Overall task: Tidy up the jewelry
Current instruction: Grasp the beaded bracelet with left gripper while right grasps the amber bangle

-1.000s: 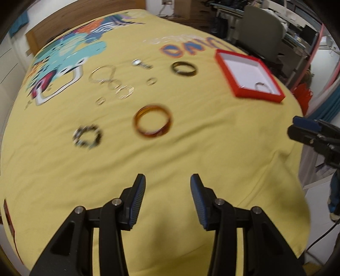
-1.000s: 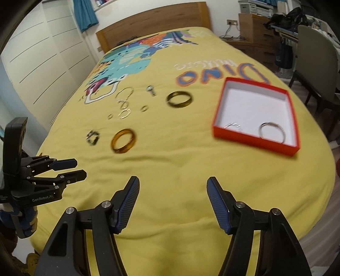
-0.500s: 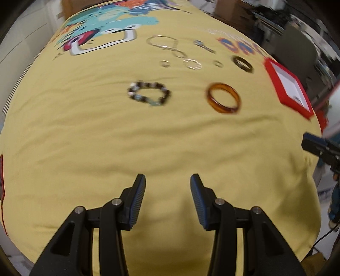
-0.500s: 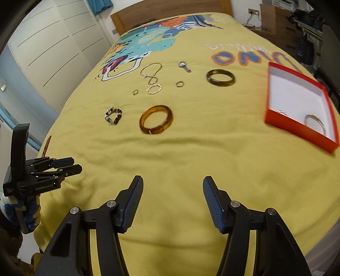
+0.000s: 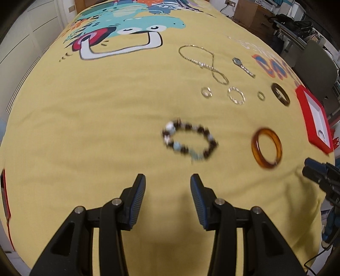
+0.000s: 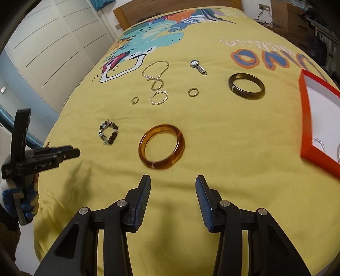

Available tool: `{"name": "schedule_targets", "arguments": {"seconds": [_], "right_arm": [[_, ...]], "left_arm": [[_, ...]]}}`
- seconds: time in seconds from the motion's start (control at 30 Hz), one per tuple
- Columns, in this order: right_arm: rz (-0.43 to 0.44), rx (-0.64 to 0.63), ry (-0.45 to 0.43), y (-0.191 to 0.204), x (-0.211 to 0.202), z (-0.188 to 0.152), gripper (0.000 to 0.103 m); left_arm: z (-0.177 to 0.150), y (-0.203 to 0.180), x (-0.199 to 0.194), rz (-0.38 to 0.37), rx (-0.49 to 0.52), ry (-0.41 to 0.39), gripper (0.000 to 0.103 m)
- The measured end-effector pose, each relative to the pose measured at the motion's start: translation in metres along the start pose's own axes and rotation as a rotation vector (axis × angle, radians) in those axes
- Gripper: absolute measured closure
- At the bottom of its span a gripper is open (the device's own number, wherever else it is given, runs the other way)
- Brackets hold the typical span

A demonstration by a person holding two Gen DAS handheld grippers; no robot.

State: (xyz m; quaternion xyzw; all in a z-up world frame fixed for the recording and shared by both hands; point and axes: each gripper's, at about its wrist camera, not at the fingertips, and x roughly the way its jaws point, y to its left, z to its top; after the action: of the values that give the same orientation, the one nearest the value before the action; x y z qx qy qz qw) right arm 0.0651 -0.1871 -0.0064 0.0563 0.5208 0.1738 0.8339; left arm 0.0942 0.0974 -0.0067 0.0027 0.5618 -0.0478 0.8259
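Left gripper (image 5: 167,189) spread, empty, faces the dark-and-pale beaded bracelet (image 5: 189,140) near the yellow bedspread's (image 5: 85,127) front edge. Best: lower squarely, pinch one side of the beads. Right gripper (image 6: 173,191) spread too.

You're looking across a bed with a yellow bedspread (image 6: 212,131) printed with a cartoon dinosaur (image 6: 148,36) and orange-and-blue lettering (image 6: 259,57). A wooden headboard (image 6: 170,6) stands behind it, white panelled wardrobe doors (image 6: 53,42) to its left, a wooden dresser (image 5: 252,14) beyond.
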Motion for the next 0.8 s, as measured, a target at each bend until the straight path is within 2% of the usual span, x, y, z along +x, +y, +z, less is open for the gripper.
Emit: {"name": "schedule_targets", "arguments": {"seconds": [0.27,0.6,0.67,0.73,0.77,0.8], "right_arm": [[-0.010,0.002,0.025,-0.003,0.029,0.027,0.062],[-0.061,-0.025,0.079,0.000,0.075,0.046,0.065],[-0.069,-0.025,0.085,0.001,0.081,0.047,0.065],[-0.079,-0.023,0.080,0.002,0.084,0.046,0.065],[-0.084,-0.027,0.079,0.004,0.085,0.045,0.066],[-0.094,-0.039,0.079,0.006,0.086,0.044,0.069]], "left_arm": [[0.042,-0.001,0.033,0.022,0.035,0.016,0.062],[0.043,-0.006,0.072,0.043,0.073,0.070,0.062],[0.043,-0.008,0.074,0.047,0.082,0.068,0.066],[0.042,-0.011,0.075,0.042,0.084,0.064,0.079],[0.041,-0.014,0.075,0.041,0.088,0.061,0.082],[0.040,-0.017,0.074,0.041,0.096,0.056,0.091]]}}
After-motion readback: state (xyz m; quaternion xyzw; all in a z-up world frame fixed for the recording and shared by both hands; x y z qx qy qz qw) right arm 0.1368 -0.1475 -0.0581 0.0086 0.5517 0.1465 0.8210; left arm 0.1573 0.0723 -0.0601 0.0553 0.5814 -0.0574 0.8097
